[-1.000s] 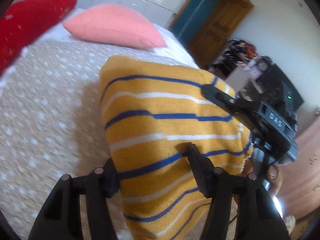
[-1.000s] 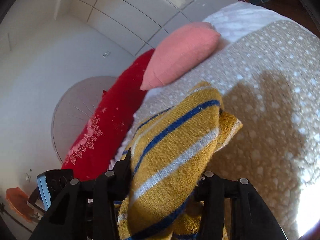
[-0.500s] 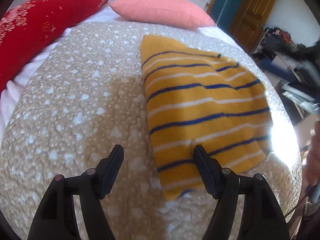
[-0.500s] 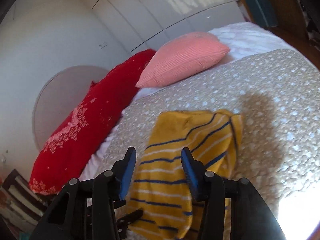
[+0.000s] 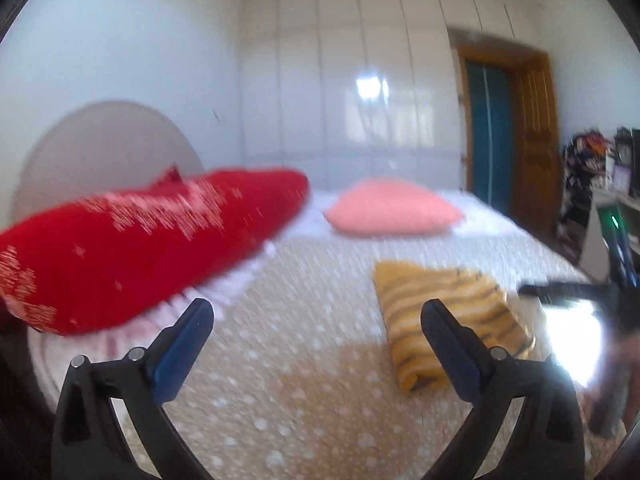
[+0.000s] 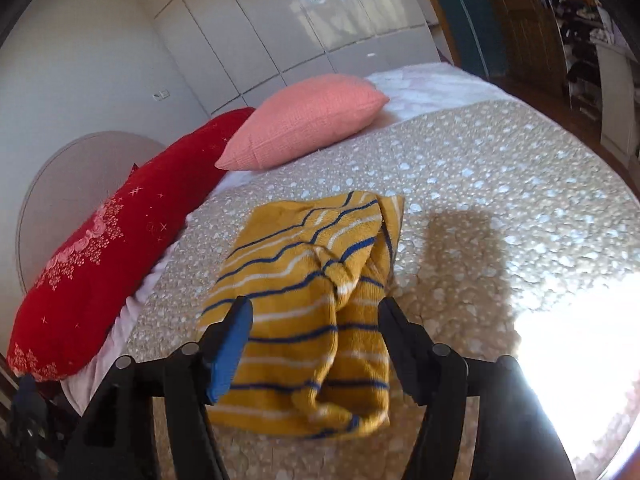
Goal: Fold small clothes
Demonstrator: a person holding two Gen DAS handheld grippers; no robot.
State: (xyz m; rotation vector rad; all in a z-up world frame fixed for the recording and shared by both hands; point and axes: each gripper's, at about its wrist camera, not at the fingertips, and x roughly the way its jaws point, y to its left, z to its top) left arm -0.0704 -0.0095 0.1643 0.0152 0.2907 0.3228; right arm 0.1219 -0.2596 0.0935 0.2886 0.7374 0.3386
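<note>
Sweater (image 6: 316, 312) crumple sharp only at right wrist

Mustard-yellow knitted sweater (image 6: 304, 312) with thin blue and white stripes, folded into a rough, thick bundle. Lies flat on the beige dotted bedspread (image 6: 480, 184), well apart from the pink pillow (image 6: 308, 120). Loose, rumpled folds bunched along the right side and near edge.
</note>
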